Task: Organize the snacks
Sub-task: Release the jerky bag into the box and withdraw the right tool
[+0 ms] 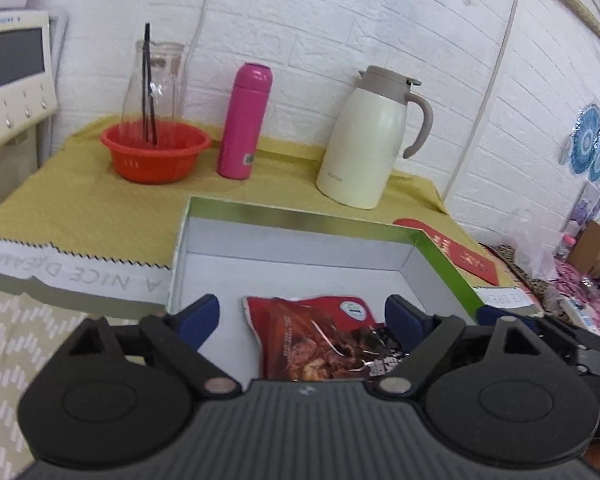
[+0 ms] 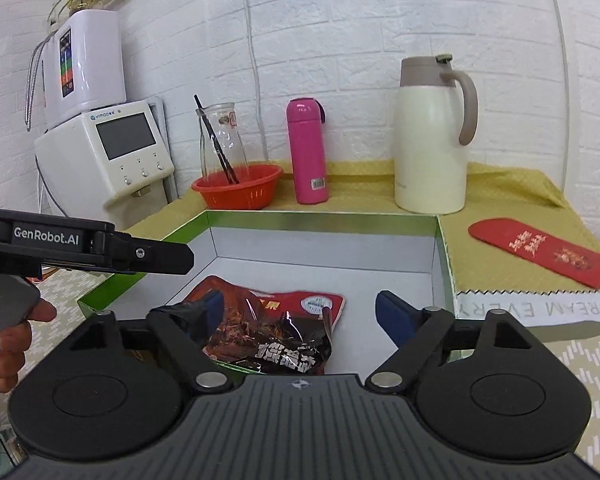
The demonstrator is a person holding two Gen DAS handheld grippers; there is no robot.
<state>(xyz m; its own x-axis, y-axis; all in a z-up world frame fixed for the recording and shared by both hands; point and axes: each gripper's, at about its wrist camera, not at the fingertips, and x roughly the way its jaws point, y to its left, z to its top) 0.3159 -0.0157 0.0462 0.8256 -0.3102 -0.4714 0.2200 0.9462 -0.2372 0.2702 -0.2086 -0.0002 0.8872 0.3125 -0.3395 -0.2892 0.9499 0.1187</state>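
Observation:
A white box with a green rim (image 1: 440, 258) (image 2: 324, 224) lies open on the yellow cloth. Inside it lie two snack packets, a red one (image 1: 308, 320) (image 2: 276, 300) and a dark one (image 1: 376, 344) (image 2: 284, 344) resting partly on it. My left gripper (image 1: 302, 316) is open just above the packets, its blue pads wide apart and touching nothing. My right gripper (image 2: 300, 312) is open too, its pads on either side of the packets without pressing on them. The left gripper's body (image 2: 100, 248) and the hand holding it show at the left of the right wrist view.
At the back of the table stand an orange basket (image 1: 156, 152) (image 2: 238, 186) holding a glass carafe, a pink flask (image 1: 244, 120) (image 2: 306, 152) and a cream jug (image 1: 368, 140) (image 2: 432, 140). A red envelope (image 1: 460, 252) (image 2: 540, 256) lies right of the box. A water dispenser (image 2: 112, 152) stands left.

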